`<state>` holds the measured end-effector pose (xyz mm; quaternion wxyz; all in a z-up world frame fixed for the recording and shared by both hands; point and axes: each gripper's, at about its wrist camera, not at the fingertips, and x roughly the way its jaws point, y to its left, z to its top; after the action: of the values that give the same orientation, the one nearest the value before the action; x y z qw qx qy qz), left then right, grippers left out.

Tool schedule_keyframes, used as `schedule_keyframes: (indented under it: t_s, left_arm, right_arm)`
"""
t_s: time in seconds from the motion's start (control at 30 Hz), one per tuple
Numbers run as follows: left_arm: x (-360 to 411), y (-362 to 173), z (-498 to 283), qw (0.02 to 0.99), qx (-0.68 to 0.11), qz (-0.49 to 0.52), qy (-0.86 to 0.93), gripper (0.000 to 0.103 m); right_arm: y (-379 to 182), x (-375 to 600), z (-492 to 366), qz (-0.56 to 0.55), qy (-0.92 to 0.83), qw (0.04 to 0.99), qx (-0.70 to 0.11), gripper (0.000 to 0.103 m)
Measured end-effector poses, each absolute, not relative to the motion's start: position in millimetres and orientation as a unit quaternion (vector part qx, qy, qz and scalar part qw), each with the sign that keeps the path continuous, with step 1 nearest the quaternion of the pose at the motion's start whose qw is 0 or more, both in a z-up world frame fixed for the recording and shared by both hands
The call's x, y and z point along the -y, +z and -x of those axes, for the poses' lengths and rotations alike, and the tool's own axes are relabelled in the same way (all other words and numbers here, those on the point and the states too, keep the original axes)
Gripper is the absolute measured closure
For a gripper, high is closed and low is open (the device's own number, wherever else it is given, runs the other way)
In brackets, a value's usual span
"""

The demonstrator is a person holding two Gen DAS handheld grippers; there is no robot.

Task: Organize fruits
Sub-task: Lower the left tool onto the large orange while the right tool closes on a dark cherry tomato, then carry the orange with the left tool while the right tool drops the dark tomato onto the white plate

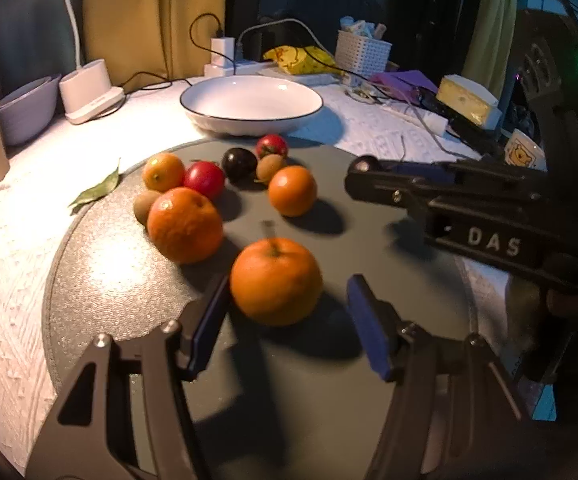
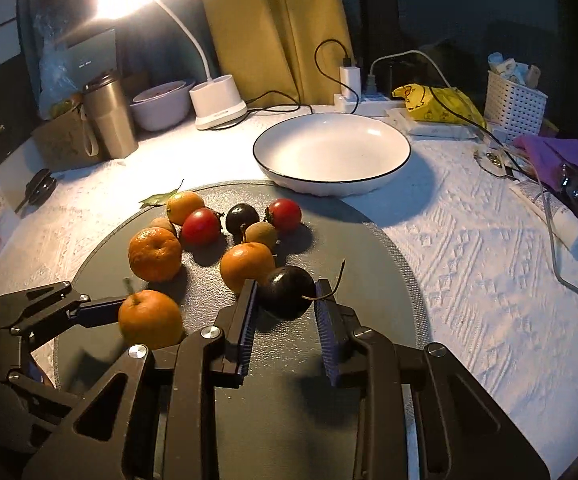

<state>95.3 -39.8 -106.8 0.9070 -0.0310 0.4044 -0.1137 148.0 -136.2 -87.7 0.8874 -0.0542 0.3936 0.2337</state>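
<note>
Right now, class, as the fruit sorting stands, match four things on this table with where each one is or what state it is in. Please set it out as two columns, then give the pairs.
1. white bowl
2. stemmed orange
3. nearest dark fruit
4. leaf

A. clamped in the right claw
B. empty, beyond the grey mat
C. at the mat's edge
D. loose between the fingers of the open left claw

Pairs: 1-B, 2-D, 3-A, 4-C

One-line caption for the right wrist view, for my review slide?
Right gripper shut on a dark tomato over the grey mat, white bowl empty behind.
</note>
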Motion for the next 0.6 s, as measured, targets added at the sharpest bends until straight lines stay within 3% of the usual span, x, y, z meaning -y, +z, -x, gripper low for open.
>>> schedule_keyframes:
  t_s: [0.07, 0.6]
  left_arm:
    - [39, -108, -95, 0.906, -0.407, 0.030, -0.110, 0.058]
    - [34, -79, -105, 0.921, -0.372, 0.024, -0.114, 0.059]
  right_arm:
    - [-86, 139, -147, 0.053, 0.231, 0.889, -0.391, 0.073]
    - [-67, 142, -159, 0.053, 0.232, 0.899, -0.367, 0.073]
